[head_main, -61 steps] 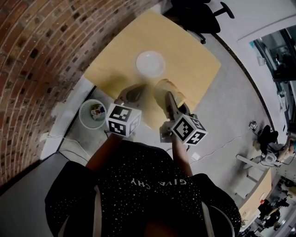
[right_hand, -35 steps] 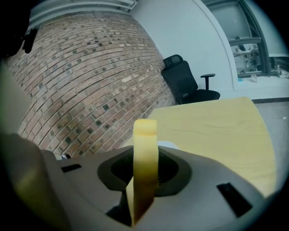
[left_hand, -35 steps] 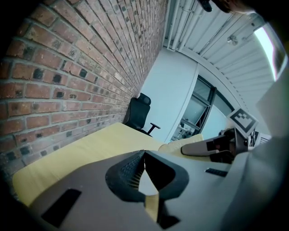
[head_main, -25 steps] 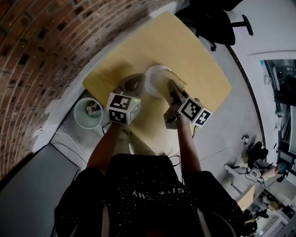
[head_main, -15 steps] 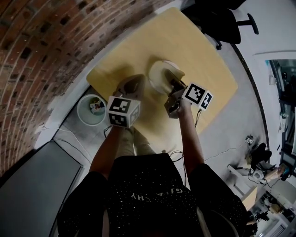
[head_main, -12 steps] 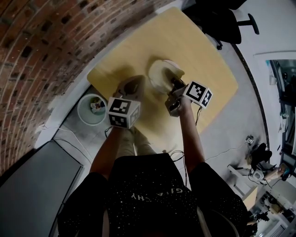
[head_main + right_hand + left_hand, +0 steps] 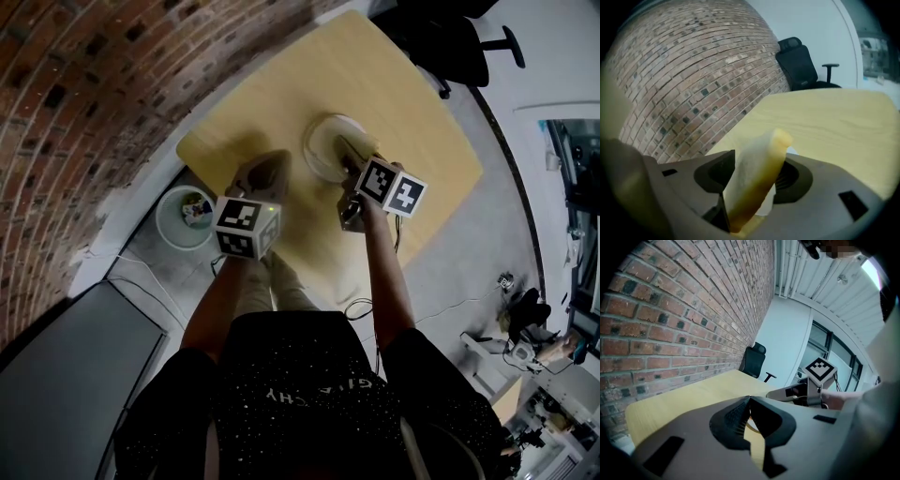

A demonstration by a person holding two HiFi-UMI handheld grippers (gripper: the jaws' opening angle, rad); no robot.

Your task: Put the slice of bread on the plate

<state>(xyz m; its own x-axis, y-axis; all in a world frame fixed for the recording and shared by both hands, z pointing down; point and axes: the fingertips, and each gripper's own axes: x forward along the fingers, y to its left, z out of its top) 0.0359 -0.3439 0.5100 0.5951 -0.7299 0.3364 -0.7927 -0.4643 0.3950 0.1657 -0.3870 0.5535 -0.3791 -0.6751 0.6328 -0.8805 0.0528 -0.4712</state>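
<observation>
One bench [image 7: 403, 103] carries everything, a yellow wooden top, and its middle is the goal area.

There are two grippers. The right gripper [image 7: 347, 157] reaches from the near edge to the middle of the bench and points down over the plate, most likely because the bread has to be dropped there. Its jaws have just been opening. They now stand apart, and the slice is between them but no longer squeezed. The left gripper [image 7: 749, 403] hangs beside it, above the bench near the near-left edge. Its jaws are pressed together on nothing, and it seems only to wait out of the way.

There is one plate [image 7: 317, 150], white and round, about at the middle of the bench, within easy reach of both hands.

There is one slice of bread [image 7: 757, 173]. It leans tilted in the loosened right jaws, with its crust edge up and the white of the plate just under it. The release looks to be in hand, and the slice should next fall flat onto the plate.
</observation>
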